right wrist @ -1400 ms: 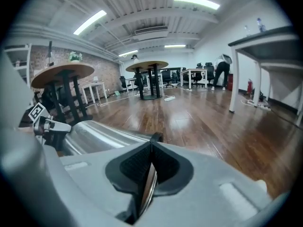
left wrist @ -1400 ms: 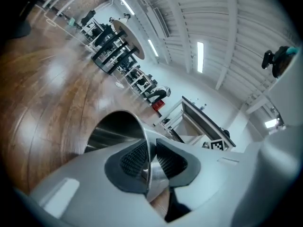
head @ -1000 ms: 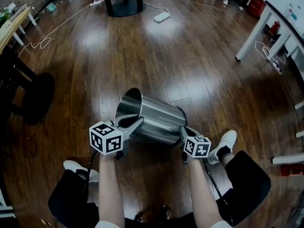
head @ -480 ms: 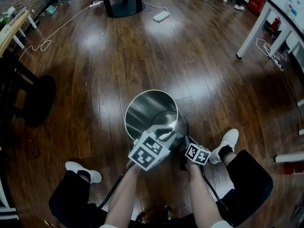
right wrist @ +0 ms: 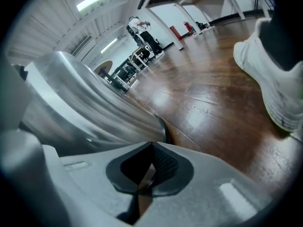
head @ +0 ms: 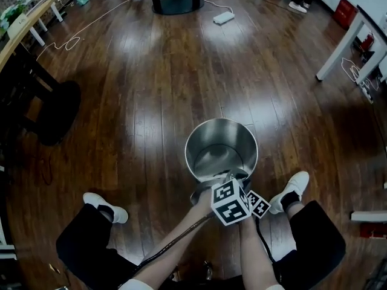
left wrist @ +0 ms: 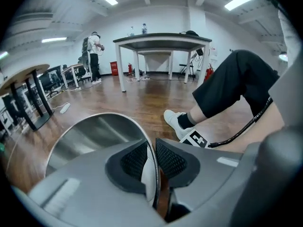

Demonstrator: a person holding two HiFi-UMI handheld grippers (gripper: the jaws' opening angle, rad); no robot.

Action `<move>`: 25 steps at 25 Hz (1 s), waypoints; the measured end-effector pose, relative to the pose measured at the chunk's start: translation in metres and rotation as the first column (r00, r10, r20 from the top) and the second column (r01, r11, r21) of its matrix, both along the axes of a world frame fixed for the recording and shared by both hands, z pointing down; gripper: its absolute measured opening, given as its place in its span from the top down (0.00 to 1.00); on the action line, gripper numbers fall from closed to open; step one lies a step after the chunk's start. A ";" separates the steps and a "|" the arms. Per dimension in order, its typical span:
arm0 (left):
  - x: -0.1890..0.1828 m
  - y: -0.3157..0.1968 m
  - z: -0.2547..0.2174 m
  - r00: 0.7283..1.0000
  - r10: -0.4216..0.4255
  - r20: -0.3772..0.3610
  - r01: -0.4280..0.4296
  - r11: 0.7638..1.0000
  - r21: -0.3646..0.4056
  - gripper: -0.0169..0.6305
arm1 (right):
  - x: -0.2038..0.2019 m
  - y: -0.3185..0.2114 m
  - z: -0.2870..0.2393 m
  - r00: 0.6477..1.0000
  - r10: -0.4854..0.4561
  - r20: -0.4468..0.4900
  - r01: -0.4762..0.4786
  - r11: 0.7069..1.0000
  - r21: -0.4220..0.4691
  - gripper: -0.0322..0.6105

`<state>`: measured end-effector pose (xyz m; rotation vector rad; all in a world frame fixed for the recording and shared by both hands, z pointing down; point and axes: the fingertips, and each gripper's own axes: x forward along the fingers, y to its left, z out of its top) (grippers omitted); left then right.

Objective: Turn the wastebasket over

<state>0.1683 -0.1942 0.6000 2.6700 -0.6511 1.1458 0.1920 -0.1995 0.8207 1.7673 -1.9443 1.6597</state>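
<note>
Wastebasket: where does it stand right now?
Head view, lower centre: the wastebasket stands mouth-up on the floor, just ahead of the right shoe, its near rim clamped in the left gripper.

Left gripper [left wrist: 152,150]: jaws pinched on rim of wastebasket [left wrist: 90,136], one pad inside, one outside. Right gripper [right wrist: 151,149]: jaws closed tip to tip, nothing visible between. Head view: both grippers side by side, close together, pointing forward-down. Left forearm [head: 181,241] angles in from lower left. Right forearm [head: 253,252] runs nearly straight up-frame.

Silver wastebasket [head: 221,139]; dark brown floor [head: 151,89]
</note>
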 end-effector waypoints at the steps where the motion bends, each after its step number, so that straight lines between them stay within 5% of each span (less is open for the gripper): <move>1: 0.004 0.004 0.008 0.999 0.022 0.026 -0.022 1.000 -0.003 0.86 | -0.008 0.005 0.003 0.999 -0.023 0.025 0.023 1.000 -0.011 0.97; 4: 0.009 0.019 0.026 0.996 0.063 0.070 -0.065 0.998 0.016 0.86 | -0.023 0.019 0.010 0.997 -0.048 0.068 0.050 0.999 -0.020 0.97; 11: 0.008 0.019 0.030 0.989 0.053 0.141 -0.082 0.975 0.209 0.83 | -0.011 0.027 -0.017 0.999 0.013 0.029 -0.015 0.999 0.043 0.94; 15: -0.008 0.012 -0.004 0.998 -0.070 -0.012 0.070 0.962 0.262 0.74 | 0.018 0.008 -0.085 0.995 0.010 -0.103 0.014 0.974 0.227 0.82; 20: -0.057 0.002 -0.086 0.941 -0.238 -0.241 0.306 0.902 0.304 0.68 | 0.029 -0.011 -0.223 0.947 0.024 -0.321 0.145 0.859 0.491 0.68; 25: -0.121 0.006 -0.159 0.835 -0.371 -0.407 0.514 0.790 0.334 0.57 | 0.001 -0.013 -0.349 0.899 0.045 -0.435 0.289 0.685 0.669 0.43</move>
